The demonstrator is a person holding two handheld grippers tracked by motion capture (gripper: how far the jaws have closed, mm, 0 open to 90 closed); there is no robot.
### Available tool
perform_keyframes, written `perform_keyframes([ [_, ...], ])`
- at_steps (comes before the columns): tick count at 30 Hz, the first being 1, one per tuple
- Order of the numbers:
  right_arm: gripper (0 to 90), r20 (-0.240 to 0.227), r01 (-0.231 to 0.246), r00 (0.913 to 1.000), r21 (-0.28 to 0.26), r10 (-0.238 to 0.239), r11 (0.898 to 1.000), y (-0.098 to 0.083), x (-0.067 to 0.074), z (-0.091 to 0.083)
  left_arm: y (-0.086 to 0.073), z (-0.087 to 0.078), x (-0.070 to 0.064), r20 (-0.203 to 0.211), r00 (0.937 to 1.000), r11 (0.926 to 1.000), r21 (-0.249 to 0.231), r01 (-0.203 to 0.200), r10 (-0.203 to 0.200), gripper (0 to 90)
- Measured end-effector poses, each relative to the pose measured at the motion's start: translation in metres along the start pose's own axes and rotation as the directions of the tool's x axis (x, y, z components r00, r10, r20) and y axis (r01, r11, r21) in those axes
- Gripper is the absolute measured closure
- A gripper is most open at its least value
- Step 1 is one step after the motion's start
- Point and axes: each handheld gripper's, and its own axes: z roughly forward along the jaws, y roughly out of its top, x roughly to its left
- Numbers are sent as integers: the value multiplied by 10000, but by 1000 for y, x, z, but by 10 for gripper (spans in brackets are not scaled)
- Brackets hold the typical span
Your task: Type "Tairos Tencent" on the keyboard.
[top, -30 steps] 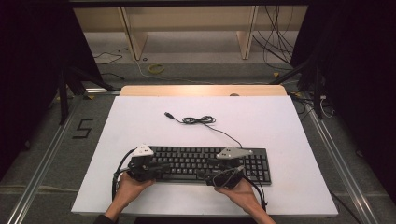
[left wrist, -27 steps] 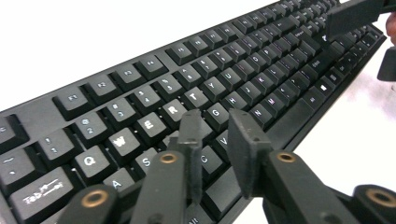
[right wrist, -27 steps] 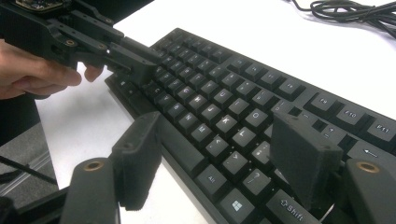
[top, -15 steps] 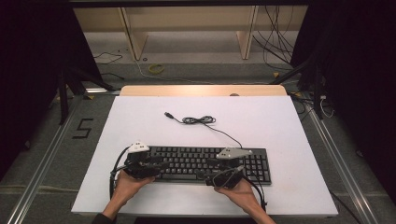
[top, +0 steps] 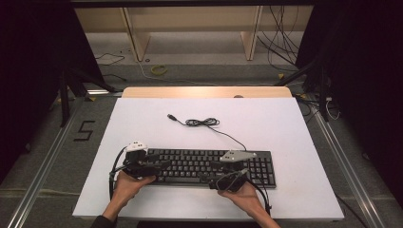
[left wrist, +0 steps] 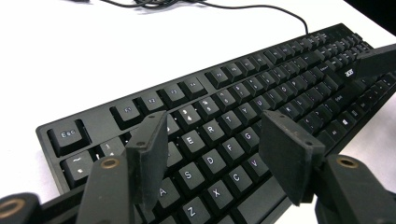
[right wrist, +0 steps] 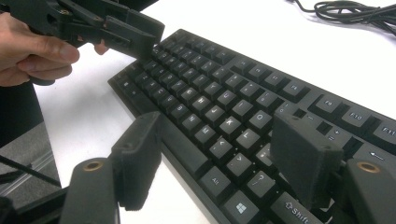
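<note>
A black keyboard lies flat on the white table, near its front edge. Its cable runs back to a loose coil. My left gripper is at the keyboard's left end, pointing right. In the left gripper view the keyboard lies below my left gripper; its jaws have just been opening and nothing is pressed between them. My right gripper points left over the front edge. In the right gripper view my right gripper is open, one jaw off the keyboard's front edge, one above the keys.
A wooden strip borders the table's far edge. Beyond it are a floor with cables and shelf legs. Bare white surface lies behind and to both sides of the keyboard. A hand holds the left gripper in the right gripper view.
The left gripper's jaws have spread apart and it has edged slightly left at the keyboard's end. The keyboard and the right gripper sit as before.
</note>
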Motion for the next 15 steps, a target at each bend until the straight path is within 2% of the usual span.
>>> perform_keyframes([
  [15,348,-38,6,10000,-7,-6,10000,1,1,1,5,2,3,-99,9999,9999,12,124,-124,382],
])
